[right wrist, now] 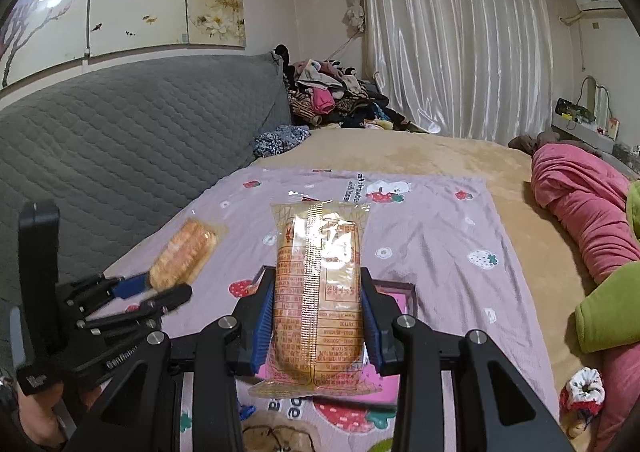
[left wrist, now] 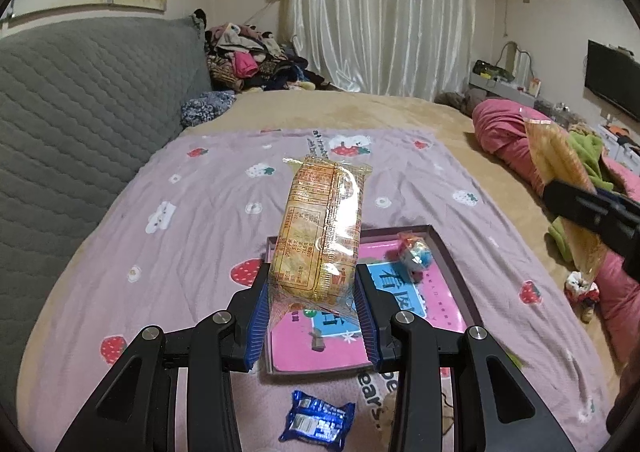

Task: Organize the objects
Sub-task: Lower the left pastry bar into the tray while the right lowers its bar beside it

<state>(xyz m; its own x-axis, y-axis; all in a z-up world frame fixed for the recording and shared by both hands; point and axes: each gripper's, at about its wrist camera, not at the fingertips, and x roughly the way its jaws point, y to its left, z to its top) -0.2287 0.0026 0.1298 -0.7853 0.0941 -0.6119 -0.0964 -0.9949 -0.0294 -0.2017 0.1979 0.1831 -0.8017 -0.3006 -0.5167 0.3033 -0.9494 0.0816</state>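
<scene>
We hold one snack packet in each gripper above the bed. The left gripper (left wrist: 314,302) has its jaws closed on the lower end of a yellow biscuit packet (left wrist: 320,228), which stands up and leans away from us toward 12 o'clock. The right gripper (right wrist: 318,326) has its jaws closed across the middle of a second biscuit packet (right wrist: 320,292), seam side to the camera. In the left wrist view, the shallow box with the pink printed bottom (left wrist: 452,252) lies on the strawberry-print sheet (left wrist: 192,220) directly under the packet, and a small wrapped candy (left wrist: 414,254) already rests in it at about 2 o'clock from the left gripper. A blue wrapped snack (left wrist: 318,422) lies on the sheet at 6 o'clock, just outside the box. We judge the packets light, with slippery, crinkly film and brittle biscuits inside, so we should grip across the firm body, not the flat sealed ends, and press only gently.
</scene>
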